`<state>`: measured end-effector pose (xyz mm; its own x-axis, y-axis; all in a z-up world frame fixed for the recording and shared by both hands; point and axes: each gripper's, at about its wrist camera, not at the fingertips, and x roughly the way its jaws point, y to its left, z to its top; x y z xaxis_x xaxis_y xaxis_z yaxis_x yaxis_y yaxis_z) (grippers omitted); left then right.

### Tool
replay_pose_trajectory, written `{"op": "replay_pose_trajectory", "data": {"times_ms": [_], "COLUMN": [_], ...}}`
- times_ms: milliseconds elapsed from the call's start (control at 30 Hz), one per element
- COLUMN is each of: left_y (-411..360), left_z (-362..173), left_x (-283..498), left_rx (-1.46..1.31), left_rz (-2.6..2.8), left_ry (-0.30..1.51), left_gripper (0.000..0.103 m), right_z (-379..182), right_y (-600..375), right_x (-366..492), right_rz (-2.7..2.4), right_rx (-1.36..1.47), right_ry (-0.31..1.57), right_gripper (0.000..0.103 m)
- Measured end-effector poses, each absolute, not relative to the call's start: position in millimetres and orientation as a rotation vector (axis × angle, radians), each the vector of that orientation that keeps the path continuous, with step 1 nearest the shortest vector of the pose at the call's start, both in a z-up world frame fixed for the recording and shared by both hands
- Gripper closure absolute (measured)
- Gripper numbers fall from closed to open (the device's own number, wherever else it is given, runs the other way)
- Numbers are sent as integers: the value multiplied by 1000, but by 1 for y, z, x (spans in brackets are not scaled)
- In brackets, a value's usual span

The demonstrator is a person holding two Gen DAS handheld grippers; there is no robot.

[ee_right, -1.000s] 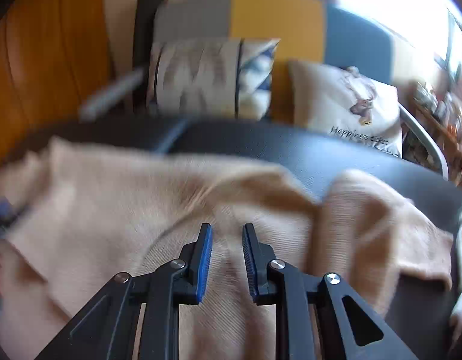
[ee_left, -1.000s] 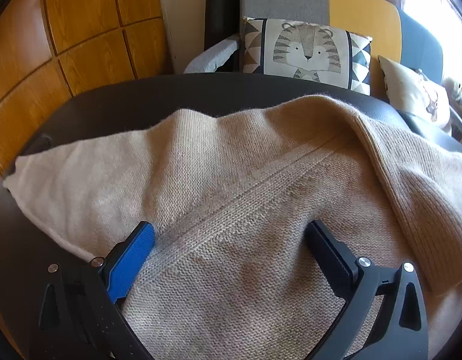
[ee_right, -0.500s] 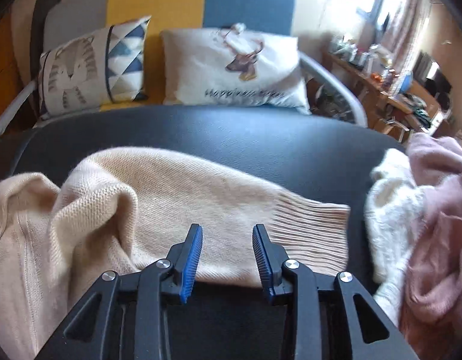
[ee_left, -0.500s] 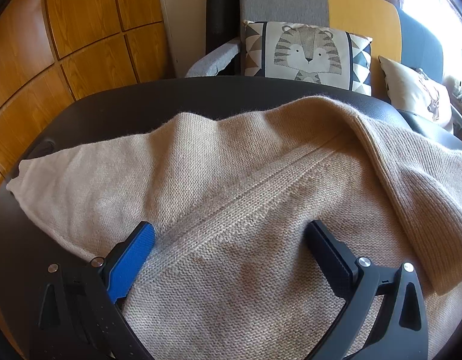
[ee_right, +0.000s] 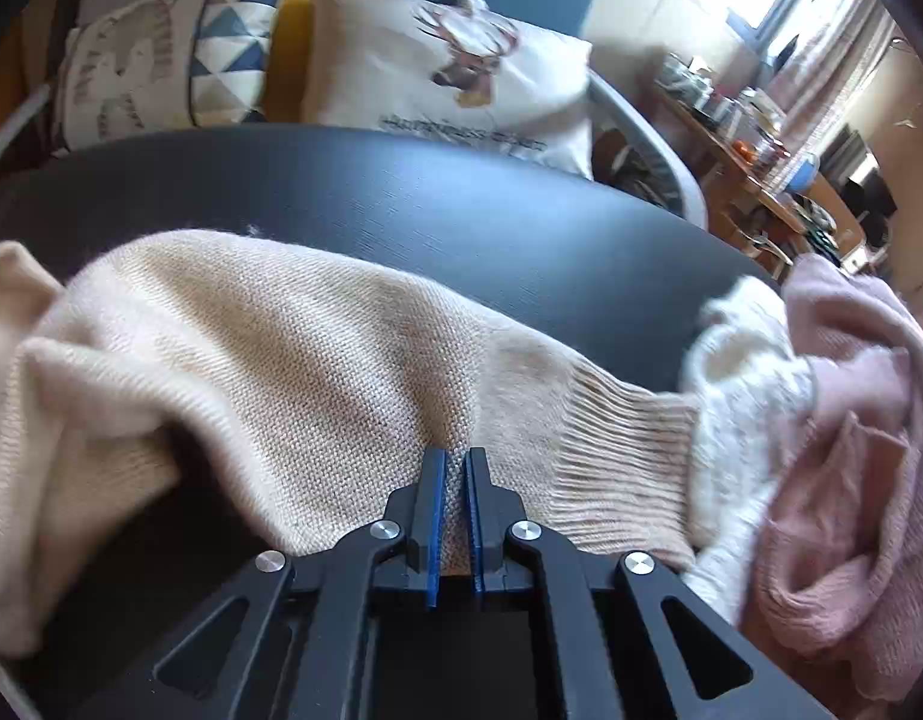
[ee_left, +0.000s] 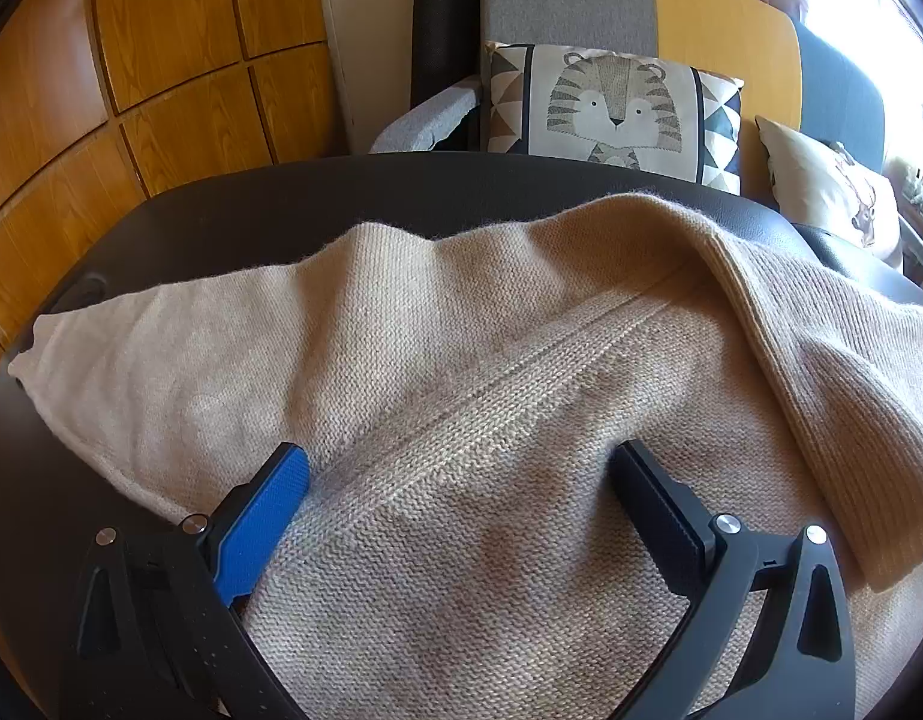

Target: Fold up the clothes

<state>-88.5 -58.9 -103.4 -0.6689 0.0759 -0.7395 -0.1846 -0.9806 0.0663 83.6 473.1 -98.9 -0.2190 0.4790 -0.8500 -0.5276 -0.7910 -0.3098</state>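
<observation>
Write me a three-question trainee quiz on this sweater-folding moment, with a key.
1. True or false: the right gripper is pinching the beige sweater's sleeve.
2. The left gripper is: A) shut on the sweater body, B) open with its fingers spread over the knit, C) out of view.
3. Name the colours of the two garments heaped past the sleeve's ribbed cuff.

Key: 1 true; 2 B; 3 a white garment and a pink garment.

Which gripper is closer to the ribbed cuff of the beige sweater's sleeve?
Right. The right gripper is shut on the sleeve just beside the ribbed cuff. The left gripper hangs open over the sweater's body, away from the cuff.
</observation>
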Motion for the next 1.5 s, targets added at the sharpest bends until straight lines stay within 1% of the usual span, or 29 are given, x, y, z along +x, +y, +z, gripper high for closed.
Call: {"op": "replay_pose_trajectory", "data": {"times_ms": [267, 333, 433, 467, 500, 567, 633, 700, 800, 900, 1033, 1067, 1200, 1333, 1400, 1500], "left_y": [-61, -62, -61, -61, -63, -68, -75, -84, -85, -86, -85, -84, -83, -81, -81, -81], "left_z": [-103, -103, -104, -104, -104, -103, -104, -105, -105, -105, -105, -104, -104, -103, -103, -103], "left_x": [-91, -91, -89, -90, -92, -98, -104, -108, -109, -109, -109, -108, -107, -106, -105, -106], "left_rx": [-1206, -1206, -1209, -1209, -1213, -1225, -1245, -1265, -1267, -1266, -1265, -1265, -1265, -1260, -1257, -1256], "left_rz": [2733, 2733, 2734, 2742, 2752, 2775, 2792, 2787, 2784, 2784, 2786, 2787, 2788, 2793, 2795, 2796], "left_ry": [200, 200, 191, 191, 190, 180, 151, 101, 98, 96, 105, 107, 114, 120, 125, 125], "left_gripper": [0, 0, 0, 0, 0, 0, 0, 0, 0, 0, 0, 0, 0, 0, 0, 0], "right_z": [-103, -102, -101, -99, -94, -77, -65, -63, -63, -64, -83, -84, -86, -88, -87, -87], "right_y": [517, 518, 511, 506, 500, 484, 465, 450, 434, 459, 503, 510, 539, 568, 578, 583], "right_x": [141, 145, 142, 140, 138, 137, 137, 138, 151, 188, 222, 226, 237, 251, 262, 269], "right_rz": [1845, 1844, 1824, 1815, 1830, 1934, 2014, 2050, 2060, 1939, 1830, 1836, 1809, 1741, 1762, 1787], "right_rx": [-1390, -1386, -1403, -1412, -1395, -1299, -1247, -1253, -1251, -1176, -1224, -1215, -1202, -1189, -1156, -1169], "right_ry": [38, 44, 9, -3, 11, 87, 115, 129, 134, 138, 168, 165, 213, 211, 272, 285], "right_gripper": [98, 99, 96, 94, 89, 83, 82, 81, 81, 81, 77, 76, 76, 76, 74, 72]}}
